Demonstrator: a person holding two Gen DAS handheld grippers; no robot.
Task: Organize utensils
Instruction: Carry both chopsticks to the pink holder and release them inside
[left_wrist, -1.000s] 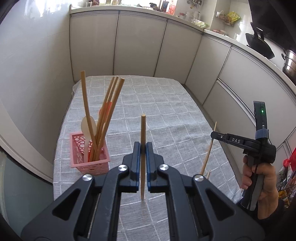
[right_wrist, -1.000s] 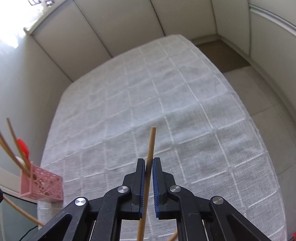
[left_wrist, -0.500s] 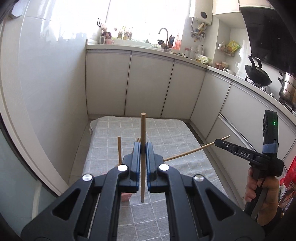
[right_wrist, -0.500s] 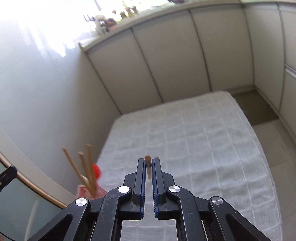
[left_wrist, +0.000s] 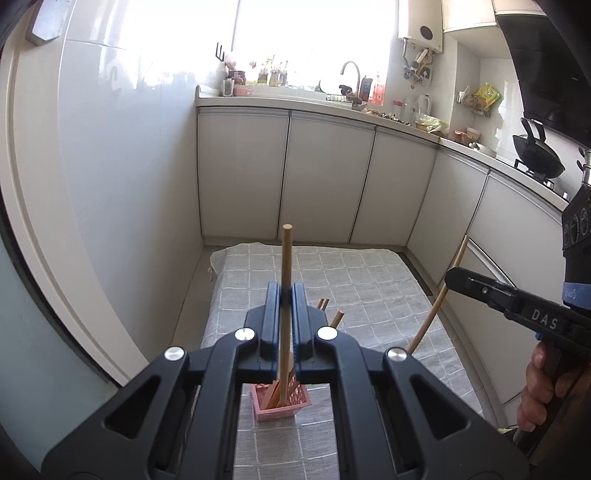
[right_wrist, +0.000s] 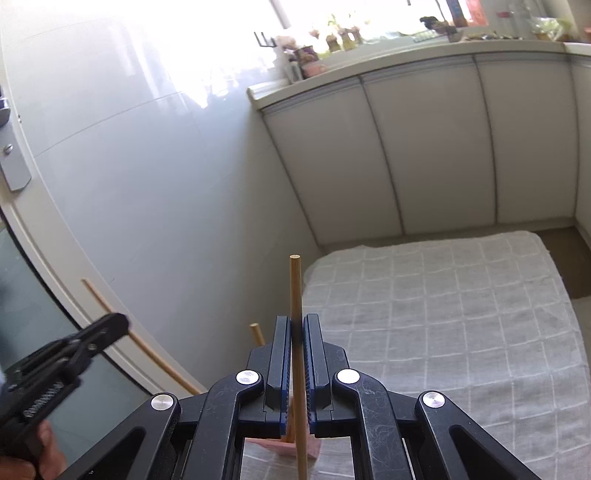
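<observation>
Kitchen cabinets behind a checked cloth (left_wrist: 369, 280) | pink basket (left_wrist: 280, 406) stood on it, already holding chopsticks | left gripper (left_wrist: 285, 295) pinched one chopstick (left_wrist: 286, 258) upright above it, likely for dropping in | right gripper (right_wrist: 297, 328) pinched another chopstick (right_wrist: 295, 284), probably waiting its turn
</observation>
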